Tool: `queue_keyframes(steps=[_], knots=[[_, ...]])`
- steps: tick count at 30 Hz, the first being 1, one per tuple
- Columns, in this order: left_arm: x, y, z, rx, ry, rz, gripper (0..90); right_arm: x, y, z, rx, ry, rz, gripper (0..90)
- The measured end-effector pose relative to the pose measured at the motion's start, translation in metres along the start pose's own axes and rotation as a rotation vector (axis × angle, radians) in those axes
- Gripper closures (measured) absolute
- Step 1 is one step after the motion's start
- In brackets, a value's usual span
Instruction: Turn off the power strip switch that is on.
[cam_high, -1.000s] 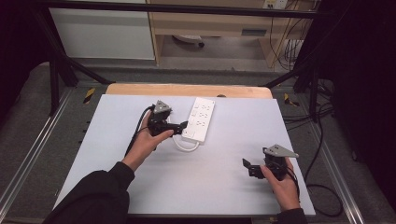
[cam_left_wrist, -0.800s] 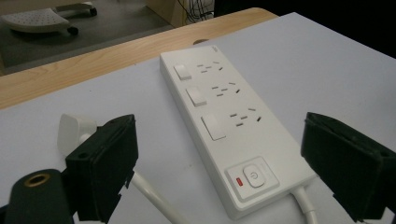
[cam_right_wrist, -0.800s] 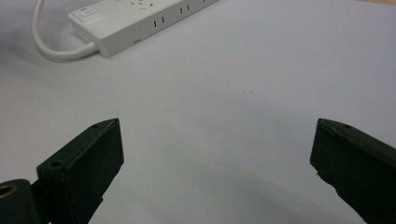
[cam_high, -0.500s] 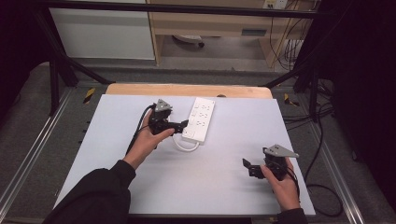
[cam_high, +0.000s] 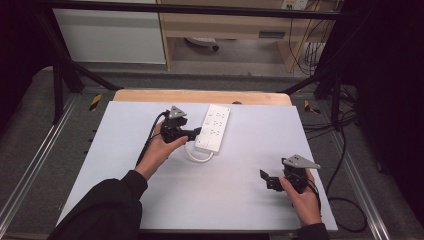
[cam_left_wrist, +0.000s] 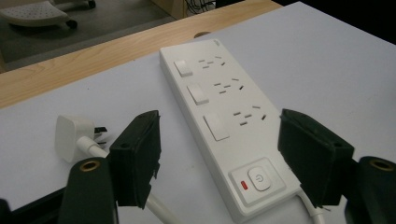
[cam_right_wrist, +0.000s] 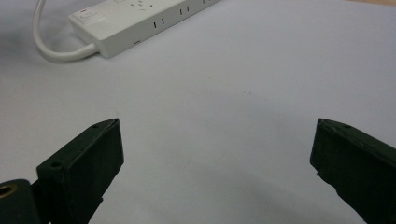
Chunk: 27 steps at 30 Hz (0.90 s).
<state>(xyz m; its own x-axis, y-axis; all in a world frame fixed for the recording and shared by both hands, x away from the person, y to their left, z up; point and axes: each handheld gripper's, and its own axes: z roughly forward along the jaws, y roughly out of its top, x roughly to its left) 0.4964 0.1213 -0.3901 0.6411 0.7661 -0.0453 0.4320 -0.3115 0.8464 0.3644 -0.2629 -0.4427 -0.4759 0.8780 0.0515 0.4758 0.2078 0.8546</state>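
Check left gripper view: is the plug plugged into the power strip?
No. The plug lies loose on the table, beside the power strip, prongs bare.

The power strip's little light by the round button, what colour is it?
Red, seen best in the left gripper view.

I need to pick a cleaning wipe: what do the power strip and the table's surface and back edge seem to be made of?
Power strip: smooth white moulded plastic, by its faint sheen and rounded edges. Table surface: matte pale grey sheet, perhaps laminate or a mat; I can't tell which. Back edge: light wood, going by its tan colour.
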Motion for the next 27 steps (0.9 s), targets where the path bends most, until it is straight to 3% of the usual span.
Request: queue_keyframes(steps=[27], knots=[[-0.001, 0.002, 0.014, 0.02, -0.012, 0.004, 63.2, 0.0, 0.0, 0.0, 0.0, 0.003, 0.001, 3.2]])
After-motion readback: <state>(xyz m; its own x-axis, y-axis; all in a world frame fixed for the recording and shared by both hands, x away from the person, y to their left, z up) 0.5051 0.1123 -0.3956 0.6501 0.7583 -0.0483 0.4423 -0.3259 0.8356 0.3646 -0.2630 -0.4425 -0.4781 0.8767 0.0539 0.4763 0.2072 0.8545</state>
